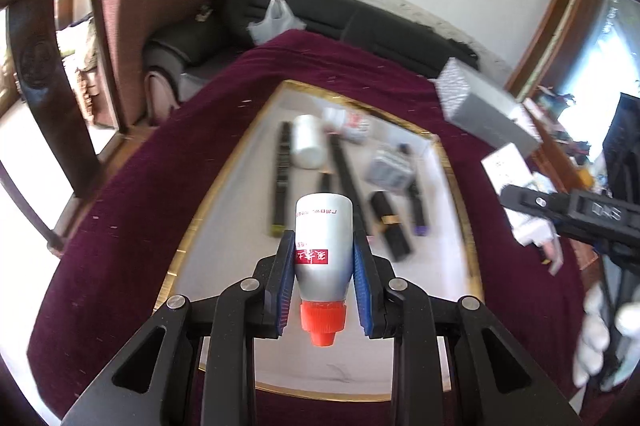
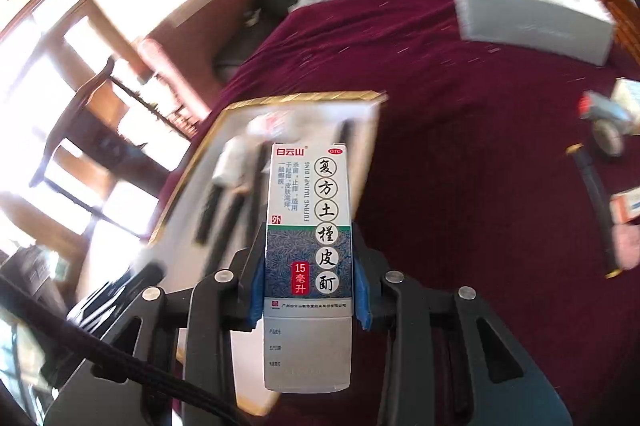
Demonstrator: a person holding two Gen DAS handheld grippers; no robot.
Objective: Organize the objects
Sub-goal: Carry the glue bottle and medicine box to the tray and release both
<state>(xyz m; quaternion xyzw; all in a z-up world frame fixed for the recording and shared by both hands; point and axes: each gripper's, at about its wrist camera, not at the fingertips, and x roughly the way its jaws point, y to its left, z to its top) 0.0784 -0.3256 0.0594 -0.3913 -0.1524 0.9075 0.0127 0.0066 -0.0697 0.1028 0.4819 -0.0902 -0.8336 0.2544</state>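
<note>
My left gripper (image 1: 323, 246) is shut on a small white bottle (image 1: 322, 242) with an orange-red cap pointing back at the camera, held above the gold-rimmed white tray (image 1: 224, 193). My right gripper (image 2: 309, 226) is shut on a tall medicine box (image 2: 308, 226) with Chinese print, held over the tray's right edge (image 2: 372, 145). In the tray lie a white jar (image 1: 307, 141), several black sticks (image 1: 280, 173), a black tube (image 1: 390, 226) and a grey packet (image 1: 390, 169).
The tray rests on a dark red cloth (image 1: 132, 209). A grey box (image 1: 484, 105) stands at the far right; a red-capped bottle (image 2: 604, 121), a black stick (image 2: 596, 209) and small boxes lie right. A black sofa (image 1: 320, 13) is behind.
</note>
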